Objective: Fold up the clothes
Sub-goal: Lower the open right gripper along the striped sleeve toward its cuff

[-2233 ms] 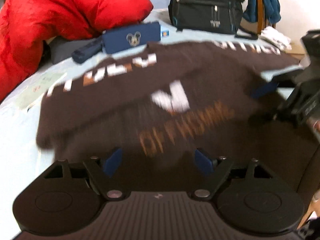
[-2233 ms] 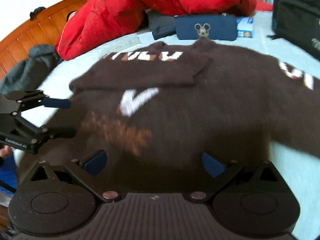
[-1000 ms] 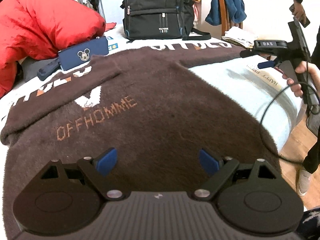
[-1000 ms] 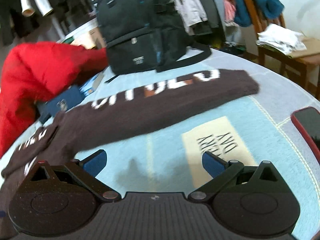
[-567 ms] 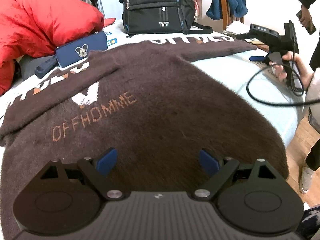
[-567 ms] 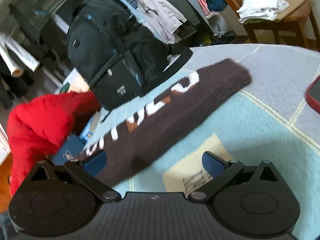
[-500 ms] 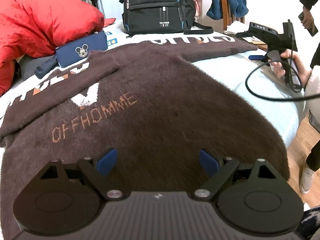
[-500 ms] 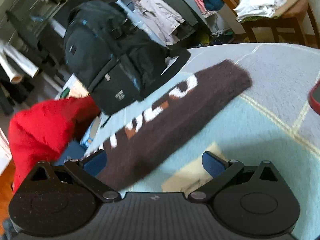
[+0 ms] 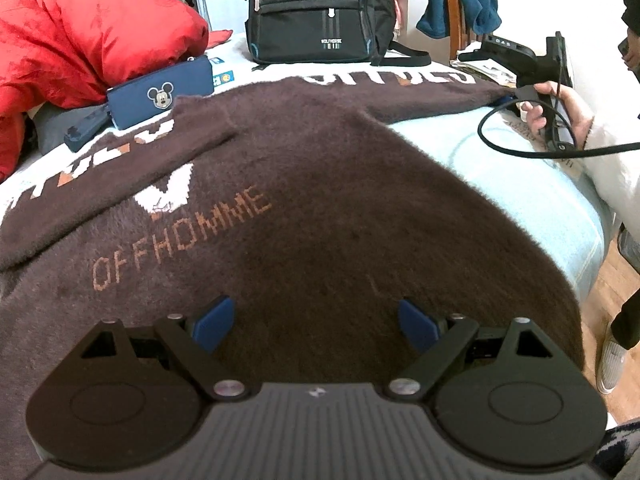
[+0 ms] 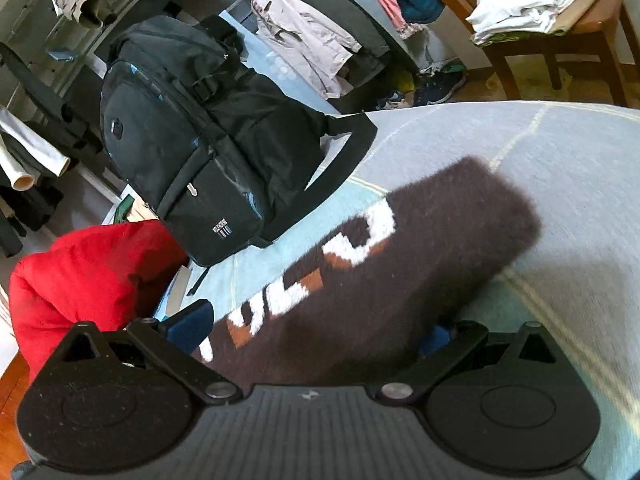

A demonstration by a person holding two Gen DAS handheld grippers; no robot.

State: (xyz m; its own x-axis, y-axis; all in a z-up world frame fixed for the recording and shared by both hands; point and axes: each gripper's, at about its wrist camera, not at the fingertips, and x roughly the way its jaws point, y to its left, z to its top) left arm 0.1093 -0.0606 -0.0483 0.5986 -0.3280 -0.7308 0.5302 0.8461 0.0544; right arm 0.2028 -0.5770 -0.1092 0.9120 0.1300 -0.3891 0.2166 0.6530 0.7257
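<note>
A dark brown fuzzy sweater [image 9: 320, 184] with orange "OFFHOMME" lettering lies spread flat on the pale blue bed [image 9: 520, 184]. My left gripper [image 9: 314, 322] hovers open just above its hem area, with nothing between the blue pads. The left sleeve is folded across the chest. The right sleeve [image 10: 360, 272] stretches out toward the bed's far right corner. My right gripper [image 10: 312, 332] is open and low over that sleeve near the cuff, with the fabric lying between its fingers and partly hiding the right pad. From the left wrist view the right gripper [image 9: 516, 94] shows at the sleeve's end, held by a hand.
A black backpack [image 9: 316, 12] stands at the bed's far edge, with a red puffy jacket [image 9: 80, 36] and a navy Mickey pouch [image 9: 160, 92] to its left. A wooden chair [image 10: 560, 28] holds white clothes. The bed edge and wooden floor [image 9: 600, 280] lie to the right.
My right gripper has dropped and closed in on the sleeve near the cuff, so the fabric now lies between its open fingers. The left gripper has stayed where it was.
</note>
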